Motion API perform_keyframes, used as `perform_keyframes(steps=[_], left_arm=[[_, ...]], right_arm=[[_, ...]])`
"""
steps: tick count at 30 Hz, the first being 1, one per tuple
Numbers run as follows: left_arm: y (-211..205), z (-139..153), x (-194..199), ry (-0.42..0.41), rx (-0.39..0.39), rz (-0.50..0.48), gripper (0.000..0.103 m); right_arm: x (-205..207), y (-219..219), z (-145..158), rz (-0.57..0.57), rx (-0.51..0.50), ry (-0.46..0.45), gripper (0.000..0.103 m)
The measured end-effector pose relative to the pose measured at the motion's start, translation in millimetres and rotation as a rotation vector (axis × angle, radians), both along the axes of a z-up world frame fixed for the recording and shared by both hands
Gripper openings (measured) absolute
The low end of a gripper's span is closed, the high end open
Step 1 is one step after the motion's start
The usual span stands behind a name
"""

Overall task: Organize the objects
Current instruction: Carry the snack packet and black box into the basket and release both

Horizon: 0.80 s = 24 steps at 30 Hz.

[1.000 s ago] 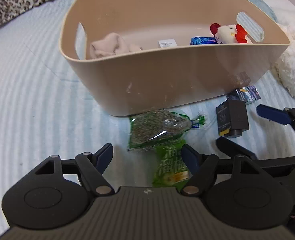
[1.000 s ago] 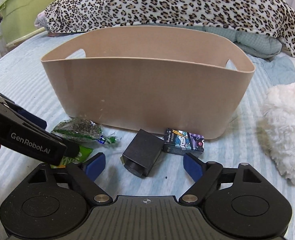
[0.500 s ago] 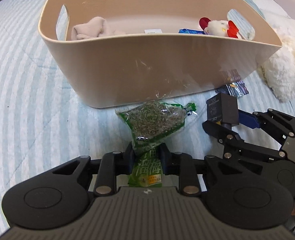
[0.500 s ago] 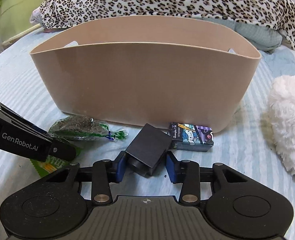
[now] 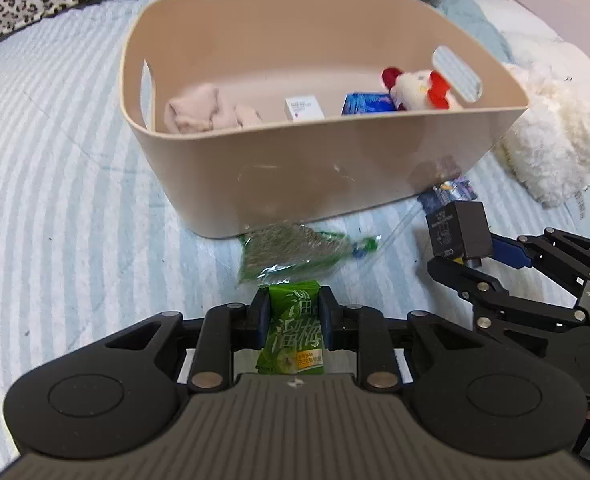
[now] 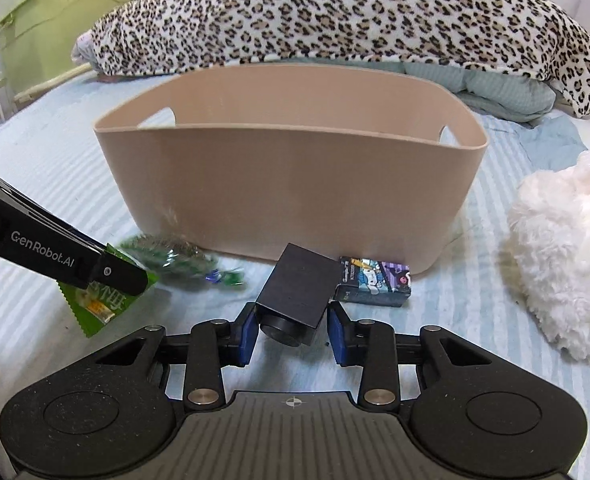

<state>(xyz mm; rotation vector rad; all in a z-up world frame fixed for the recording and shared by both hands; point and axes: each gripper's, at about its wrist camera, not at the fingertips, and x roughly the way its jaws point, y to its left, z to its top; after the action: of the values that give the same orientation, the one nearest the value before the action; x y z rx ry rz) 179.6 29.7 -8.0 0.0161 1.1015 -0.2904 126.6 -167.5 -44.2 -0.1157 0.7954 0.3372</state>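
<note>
Left wrist view
Left tongs (image 5: pixel 294 312): pinching the green packet (image 5: pixel 295 330) by its sides, low over the bed (image 5: pixel 55 200), just short of the bin (image 5: pixel 335 168).
Bin contents: pink cloth (image 5: pixel 207 114), white box (image 5: pixel 303 108), blue pack (image 5: pixel 367 103), plush toy (image 5: pixel 415 89).
Loose item: herb bag (image 5: pixel 295 254) on the bed, touching the bin's near wall, blurred.
Risk: the packet is thin and slick, judged likely to slip if the lift is quick; the near wall is tall, so a low carry would catch its rim.

Right wrist view
Right tongs (image 6: pixel 293 334): pinching the black box (image 6: pixel 297 290), tilted, at its lower end.
Nearby: card pack (image 6: pixel 375 282) beside the box, against the bin (image 6: pixel 295 192).
Risk: the hold sits near one end, so the box may pivot or drop; both tongs are close together and could collide heading for the bin.
</note>
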Motion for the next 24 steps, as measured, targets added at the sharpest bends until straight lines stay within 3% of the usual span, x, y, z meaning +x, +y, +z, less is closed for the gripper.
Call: perform_keyframes(steps=[11,21,24], left_arm=[[9.1,31.2,-11.7,-0.081,-0.084,0.016,0.026],[16.5,77.1,-20.0,-0.252,-0.195,0.08,0.026],[11.5,88.0,-14.3,-0.308,-0.197,0.103,0.026]], right_arm=[[-15.2,-16.9,40.3,-0.009,0.054,-0.065,0.034],[-16.0,-23.0,76.6,-0.023,0.087,-0.183,0.034],[-7.7,-25.3,87.0,-0.042,0.087,-0.217,0.034]])
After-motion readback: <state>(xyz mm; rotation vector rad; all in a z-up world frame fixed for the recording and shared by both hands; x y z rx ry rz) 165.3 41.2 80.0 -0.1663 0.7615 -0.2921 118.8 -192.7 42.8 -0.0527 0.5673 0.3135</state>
